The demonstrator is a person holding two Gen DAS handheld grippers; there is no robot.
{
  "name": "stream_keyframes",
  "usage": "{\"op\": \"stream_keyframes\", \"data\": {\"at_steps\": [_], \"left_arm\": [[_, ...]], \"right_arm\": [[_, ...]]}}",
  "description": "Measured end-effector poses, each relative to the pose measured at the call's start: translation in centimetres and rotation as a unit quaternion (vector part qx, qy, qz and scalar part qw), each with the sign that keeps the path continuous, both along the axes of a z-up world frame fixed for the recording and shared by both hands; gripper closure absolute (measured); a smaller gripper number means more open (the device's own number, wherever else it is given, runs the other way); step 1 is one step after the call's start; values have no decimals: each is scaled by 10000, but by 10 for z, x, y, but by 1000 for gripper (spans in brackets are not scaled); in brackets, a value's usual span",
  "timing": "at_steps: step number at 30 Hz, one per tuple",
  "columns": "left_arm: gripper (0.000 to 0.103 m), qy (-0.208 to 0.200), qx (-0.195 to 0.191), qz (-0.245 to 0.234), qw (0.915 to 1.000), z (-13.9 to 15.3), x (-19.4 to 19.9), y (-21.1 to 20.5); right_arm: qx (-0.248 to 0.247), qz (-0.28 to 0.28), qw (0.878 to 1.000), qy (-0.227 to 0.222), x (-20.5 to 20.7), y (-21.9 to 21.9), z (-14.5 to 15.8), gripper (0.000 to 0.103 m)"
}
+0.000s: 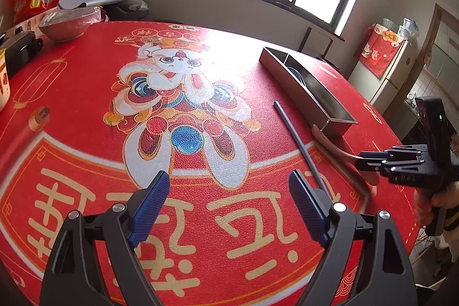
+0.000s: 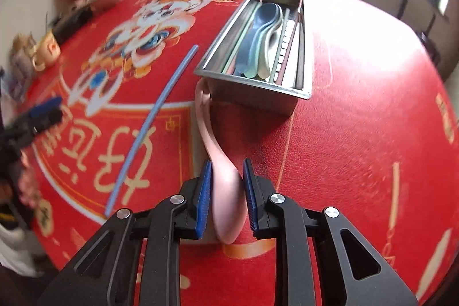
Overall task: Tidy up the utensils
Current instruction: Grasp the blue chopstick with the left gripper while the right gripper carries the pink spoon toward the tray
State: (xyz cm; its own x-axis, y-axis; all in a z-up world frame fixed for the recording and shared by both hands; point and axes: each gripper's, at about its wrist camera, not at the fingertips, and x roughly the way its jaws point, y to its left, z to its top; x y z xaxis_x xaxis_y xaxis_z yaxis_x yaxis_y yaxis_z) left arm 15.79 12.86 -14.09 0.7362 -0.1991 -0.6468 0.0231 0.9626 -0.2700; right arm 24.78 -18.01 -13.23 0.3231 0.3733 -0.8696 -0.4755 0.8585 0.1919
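Right gripper (image 2: 227, 191) closed on the bowl of the pink spoon (image 2: 221, 177), pads pinching both sides, handle reaching ahead to touch the near end wall of the steel utensil box (image 2: 252, 82). Left gripper (image 1: 229, 208) wide open, holding nothing, hovering over the red surface (image 1: 86, 111). Blue chopstick (image 2: 155, 116) lying loose on the surface just beside the spoon, left of the box.

Risk from here, probably: smooth curved bowl squirting out of the pads on the lift, or the handle snagging the box wall and twisting the grip.

Right wrist view only: box contents, with spoons nested and chopsticks alongside. Left wrist view only: right gripper seen from the side, a hand below it.
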Motion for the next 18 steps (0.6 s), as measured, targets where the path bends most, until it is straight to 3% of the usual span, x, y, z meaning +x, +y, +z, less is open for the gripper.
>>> {"op": "stream_keyframes", "data": {"at_steps": [3, 7, 9, 13, 15, 18], "left_arm": [[20, 11, 0, -3, 10000, 0, 1, 0], [20, 31, 19, -6, 10000, -1, 1, -1], [20, 48, 43, -14, 10000, -1, 2, -2], [20, 91, 153, -30, 9998, -2, 4, -6], [20, 103, 198, -32, 9997, -2, 4, -8], [20, 112, 195, -41, 9997, -2, 5, -8]], "right_arm": [[882, -482, 9915, 821, 13, -24, -13, 87], [1500, -755, 9746, 1480, 12, -36, -31, 90], [1314, -642, 9808, 1292, 8, -30, -29, 90], [472, -148, 9970, 601, 2, -6, -19, 88], [119, 115, 9996, 245, -4, 5, -15, 88], [-47, 336, 9994, 48, -4, 12, -13, 88]]}}
